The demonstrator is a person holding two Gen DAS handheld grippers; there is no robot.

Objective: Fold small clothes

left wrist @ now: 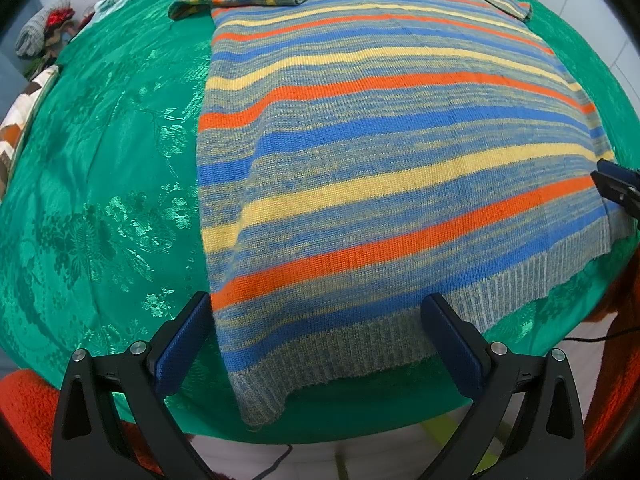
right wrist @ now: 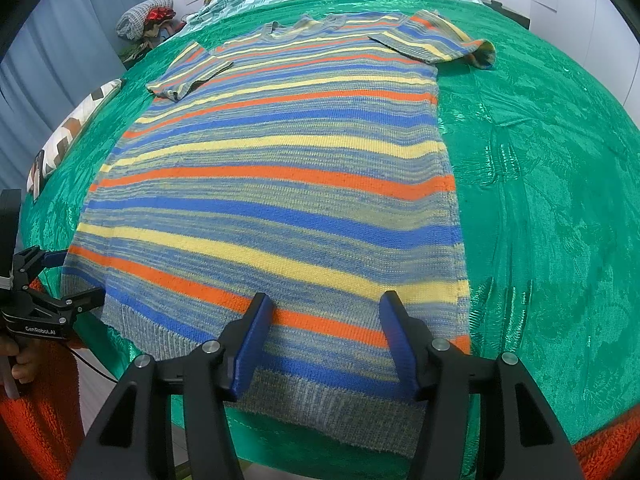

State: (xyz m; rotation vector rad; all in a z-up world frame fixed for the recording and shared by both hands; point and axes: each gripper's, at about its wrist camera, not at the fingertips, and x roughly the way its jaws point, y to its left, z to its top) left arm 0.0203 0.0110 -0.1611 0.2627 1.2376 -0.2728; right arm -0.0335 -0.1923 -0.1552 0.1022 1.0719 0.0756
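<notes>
On green-cloth table [right wrist: 540, 200], striped knit top [right wrist: 280, 184] lies flat w/ sleeves folded in, hem at near edge; both grippers' fingers apart, left gripper [left wrist: 316, 344] & right gripper [right wrist: 326, 344] hovering over hem, so a shallow pinch may catch one layer only, skewing fold.

Right gripper [left wrist: 618, 192] (fingertips only) cut off at edge.

- Your left gripper [left wrist: 316, 344]: black frame, silver screws, dark blue fingers [left wrist: 182, 344].
- Your right gripper [right wrist: 326, 344] matches it.
- Your orange fleece sleeve [right wrist: 44, 420] shows; a thin black cable [right wrist: 94, 368] trails nearby.
</notes>
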